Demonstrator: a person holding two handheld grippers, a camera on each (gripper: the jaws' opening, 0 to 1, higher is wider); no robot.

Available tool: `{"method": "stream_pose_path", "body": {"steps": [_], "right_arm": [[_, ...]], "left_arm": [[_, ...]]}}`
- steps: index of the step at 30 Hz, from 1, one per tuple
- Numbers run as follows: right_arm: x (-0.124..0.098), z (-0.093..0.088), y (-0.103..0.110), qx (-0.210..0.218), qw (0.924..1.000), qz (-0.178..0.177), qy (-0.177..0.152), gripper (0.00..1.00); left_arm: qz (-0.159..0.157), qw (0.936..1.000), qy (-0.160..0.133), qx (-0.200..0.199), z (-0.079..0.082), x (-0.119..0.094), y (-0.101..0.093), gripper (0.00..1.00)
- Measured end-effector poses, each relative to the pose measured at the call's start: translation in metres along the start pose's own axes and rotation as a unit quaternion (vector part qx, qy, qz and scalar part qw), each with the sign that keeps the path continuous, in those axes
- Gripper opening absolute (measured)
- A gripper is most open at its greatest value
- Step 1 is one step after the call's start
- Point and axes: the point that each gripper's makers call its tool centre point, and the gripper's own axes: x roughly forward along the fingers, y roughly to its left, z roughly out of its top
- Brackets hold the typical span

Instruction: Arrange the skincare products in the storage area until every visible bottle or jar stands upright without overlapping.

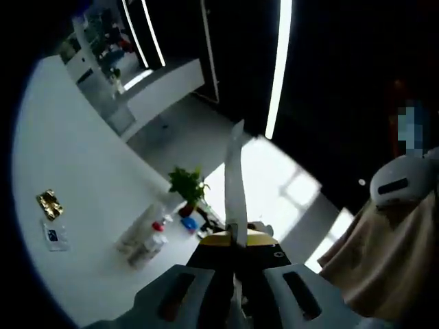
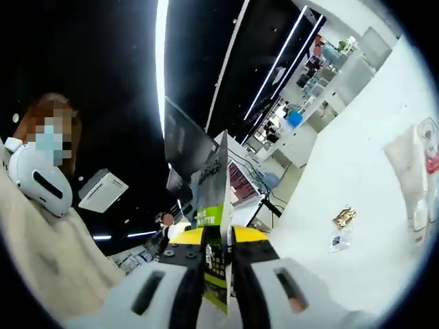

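My left gripper [image 1: 236, 241] is shut on a thin white flat pack [image 1: 235, 178], seen edge-on and rising straight up from the jaws. My right gripper [image 2: 218, 241] is shut on a flat grey carton with a green band [image 2: 214, 188] and printed text. Both are held up off the white table [image 1: 82, 157]. Clear skincare bottles [image 1: 145, 241], one with a red cap, stand close together on the table in the left gripper view. In the right gripper view the bottles [image 2: 420, 171] sit at the right edge, well away from the jaws.
A small plant in a red pot [image 1: 187, 190] and a blue item [image 1: 188, 223] stand behind the bottles. A gold packet [image 1: 49, 203] and a small sachet [image 1: 55, 237] lie on the table, also gold packet [image 2: 344, 216]. A person in beige with a white headset [image 1: 403, 184] is close by.
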Motion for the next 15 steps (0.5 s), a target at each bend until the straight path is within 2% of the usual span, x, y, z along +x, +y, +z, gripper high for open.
{"method": "stream_pose_path", "body": {"steps": [3,5,7,8,10,13,15], "right_arm": [[-0.001,0.003,-0.001,0.007,0.9999,0.0,-0.01,0.09],[-0.002,0.007,0.006,0.021,0.9994,0.023,-0.018,0.02],[-0.002,0.007,0.003,0.006,0.9997,0.011,-0.02,0.02],[-0.002,0.007,0.005,0.005,0.9995,0.017,-0.025,0.01],[-0.003,0.008,0.005,0.018,0.9991,0.02,-0.032,0.01],[-0.004,0.009,0.006,0.038,0.9982,0.026,-0.04,0.01],[-0.006,0.011,0.004,0.042,0.9976,0.024,-0.05,0.01]], "left_arm": [[0.006,1.0,-0.002,-0.003,0.001,0.0,0.003,0.0],[0.016,0.9998,-0.002,-0.007,0.002,0.0,0.008,0.0],[0.019,0.9997,-0.002,-0.013,0.002,0.001,0.011,0.0],[0.021,0.9997,-0.004,-0.013,0.001,0.001,0.012,0.0],[0.016,0.9997,-0.011,-0.015,0.002,0.003,0.012,0.0],[0.029,0.9995,-0.013,-0.005,0.0,0.004,0.018,0.09],[0.039,0.9992,0.006,-0.009,-0.009,0.004,0.024,0.17]]}}
